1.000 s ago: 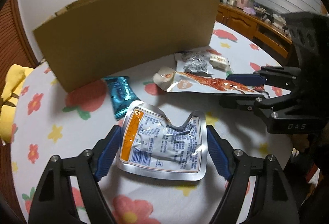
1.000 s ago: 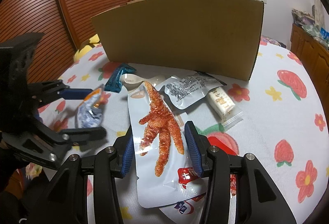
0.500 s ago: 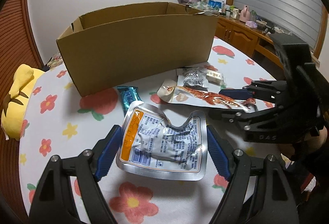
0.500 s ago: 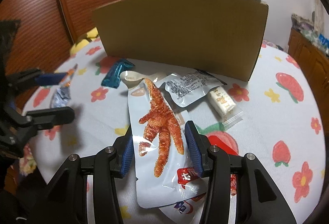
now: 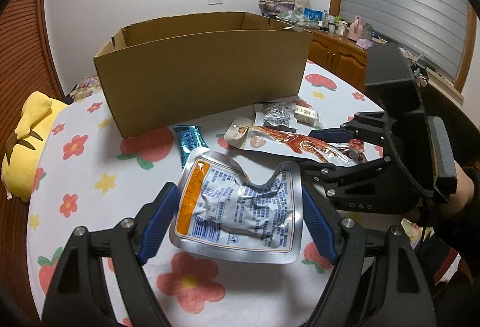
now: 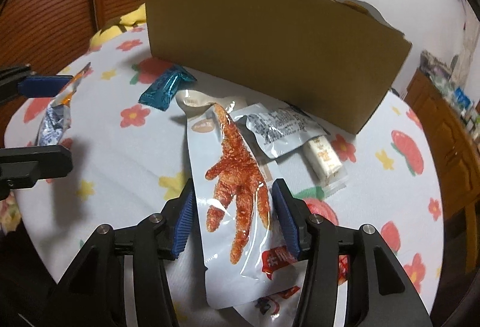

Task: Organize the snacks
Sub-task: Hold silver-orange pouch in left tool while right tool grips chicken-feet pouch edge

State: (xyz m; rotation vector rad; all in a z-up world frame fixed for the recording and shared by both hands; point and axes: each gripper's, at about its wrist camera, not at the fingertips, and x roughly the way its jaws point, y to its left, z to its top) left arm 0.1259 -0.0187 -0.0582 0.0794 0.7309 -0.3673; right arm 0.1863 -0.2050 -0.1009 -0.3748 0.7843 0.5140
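The left gripper [image 5: 238, 208] held a silver foil pouch [image 5: 237, 204] clamped across its width between the blue pads, lifted clear of the flowered counter [image 5: 90, 177] in front of the open cardboard box [image 5: 204, 69]. The right gripper [image 6: 234, 219] straddled a clear chicken-foot packet [image 6: 237, 177], its jaws opening; the pads looked just off the packet's edges, so I judged the hold slack or not yet made. That packet's long axis ran from the gripper toward the box, the foot's toes toward the gripper and the shank toward the box. Near the box wall lay a teal bar [image 6: 165, 88], a grey sachet [image 6: 282, 129] and a white wrapped sweet [image 6: 322, 157]. The step in hand seemed to be carrying snacks to the box; the next move would call for raising the pouch over the near wall and letting go inside.
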